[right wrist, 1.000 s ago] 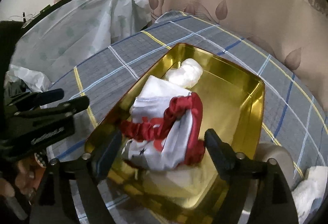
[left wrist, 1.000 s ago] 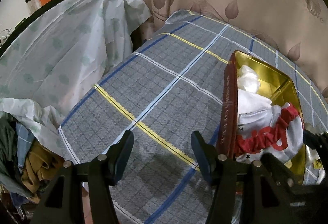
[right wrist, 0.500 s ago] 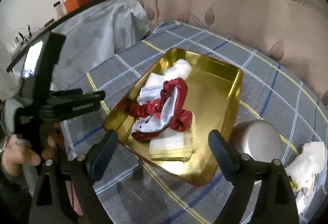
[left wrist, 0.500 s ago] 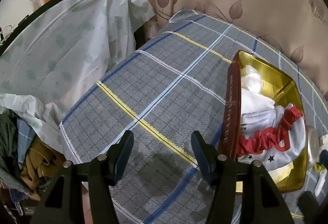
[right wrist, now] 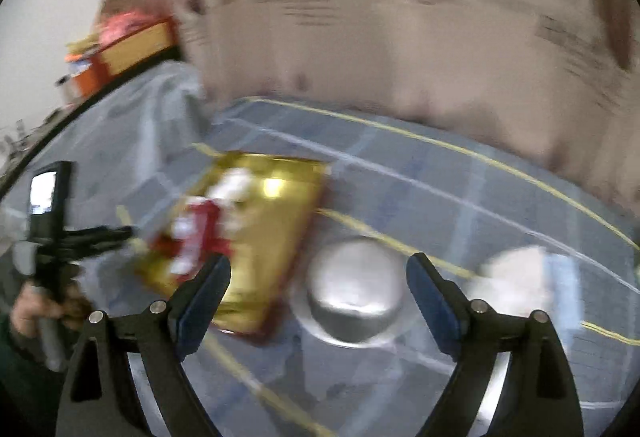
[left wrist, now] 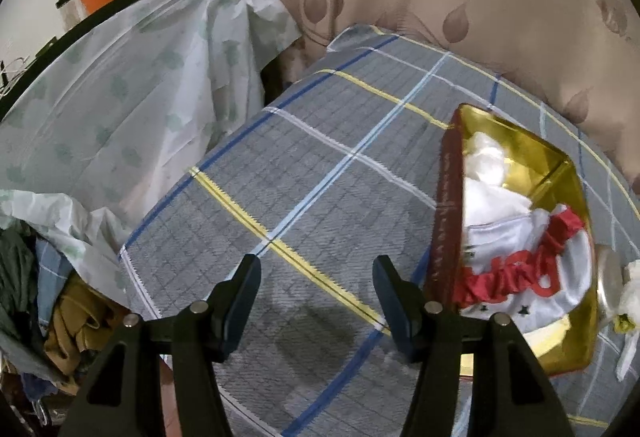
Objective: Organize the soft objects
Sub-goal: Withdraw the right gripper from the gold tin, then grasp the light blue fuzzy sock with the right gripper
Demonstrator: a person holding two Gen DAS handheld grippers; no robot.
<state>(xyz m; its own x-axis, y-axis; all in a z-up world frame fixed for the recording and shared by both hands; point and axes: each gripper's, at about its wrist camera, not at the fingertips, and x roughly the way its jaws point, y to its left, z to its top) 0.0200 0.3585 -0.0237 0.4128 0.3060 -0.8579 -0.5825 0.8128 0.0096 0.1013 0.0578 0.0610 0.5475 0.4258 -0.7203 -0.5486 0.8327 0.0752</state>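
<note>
A gold tin tray (left wrist: 444, 229) with a red outer wall lies on the plaid tablecloth. It holds a white cloth with a red frilled band (left wrist: 532, 269), a crumpled white piece (left wrist: 486, 157) and a pale folded cloth. My left gripper (left wrist: 316, 297) hangs open over bare tablecloth to the left of the tray, with nothing between its fingers. The right wrist view is blurred by motion. There my right gripper (right wrist: 318, 269) stands wide open and holds nothing, above and to the right of the tray (right wrist: 276, 237). A loose white cloth (right wrist: 520, 277) lies further right.
An upturned silver bowl (right wrist: 352, 297) sits between the tray and the loose white cloth. A hand (right wrist: 36, 309) holds the left gripper (right wrist: 72, 237) at the left. A plastic-covered shelf (left wrist: 120, 85) and a clothes pile (left wrist: 60, 317) lie past the table's left edge. Curtains (left wrist: 480, 17) hang behind.
My right gripper has pulled back, up and to the right, away from the red-and-white cloth, which stays in the tray. Its jaws have widened a little. The left gripper has not moved.
</note>
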